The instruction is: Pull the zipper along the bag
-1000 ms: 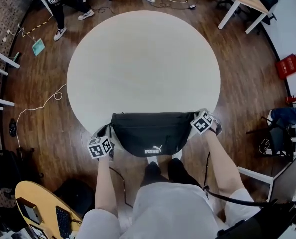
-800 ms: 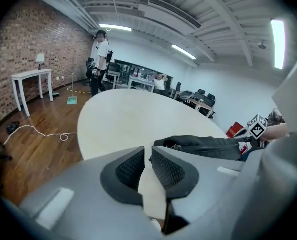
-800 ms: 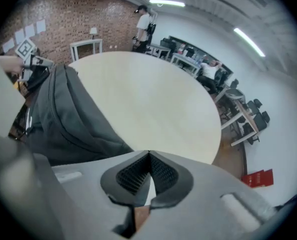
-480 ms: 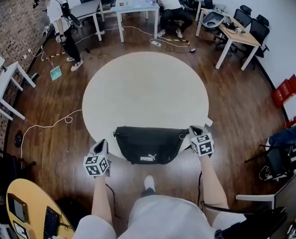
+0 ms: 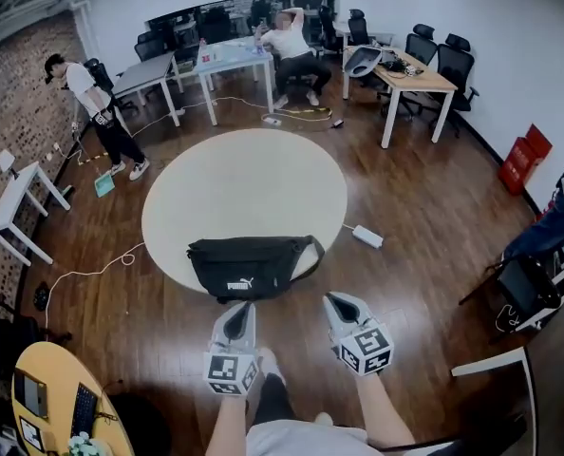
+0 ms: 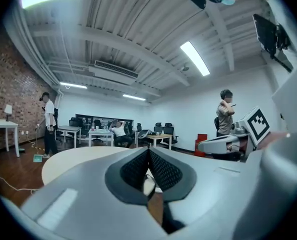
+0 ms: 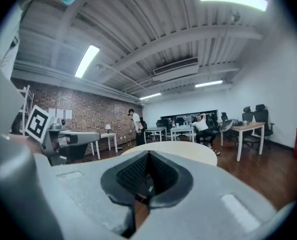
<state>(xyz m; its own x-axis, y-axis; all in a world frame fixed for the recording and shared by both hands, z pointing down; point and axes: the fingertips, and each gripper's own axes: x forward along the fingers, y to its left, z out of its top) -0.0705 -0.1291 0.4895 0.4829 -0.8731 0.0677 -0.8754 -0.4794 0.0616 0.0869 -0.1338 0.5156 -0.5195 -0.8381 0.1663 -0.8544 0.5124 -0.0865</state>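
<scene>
A black bag (image 5: 249,266) is lying at the near edge of a round, pale worktop (image 5: 244,183). Its white logo is facing the person holding the tools, and its strap (image 5: 308,253) is looping out at the right end. Nothing is touching the bag.

Both tools are hovering over the wooden floor (image 5: 424,207), just short of the worktop's rim, with their tips pointing toward the bag. The left hand-held gripper (image 5: 241,308) is hanging below the bag's middle. In the left gripper view its jaws are pressing together at the tips, with nothing caught between them (image 6: 148,153). The right hand-held gripper (image 5: 336,299) is hanging beside it, below the bag's right end and apart from the strap. In the right gripper view its jaws are also meeting tip to tip, gripping nothing (image 7: 147,156). Each gripper view is looking level across the worktop, with the other tool showing at the picture's edge.

Further out, a white power block (image 5: 366,237) is lying on the floor to the right of the worktop. One person (image 5: 97,112) is standing near the brick wall (image 5: 16,112) on the left. Another person (image 5: 290,46) is sitting among desks at the far end. A red box (image 5: 521,158) is leaning against the right wall.
</scene>
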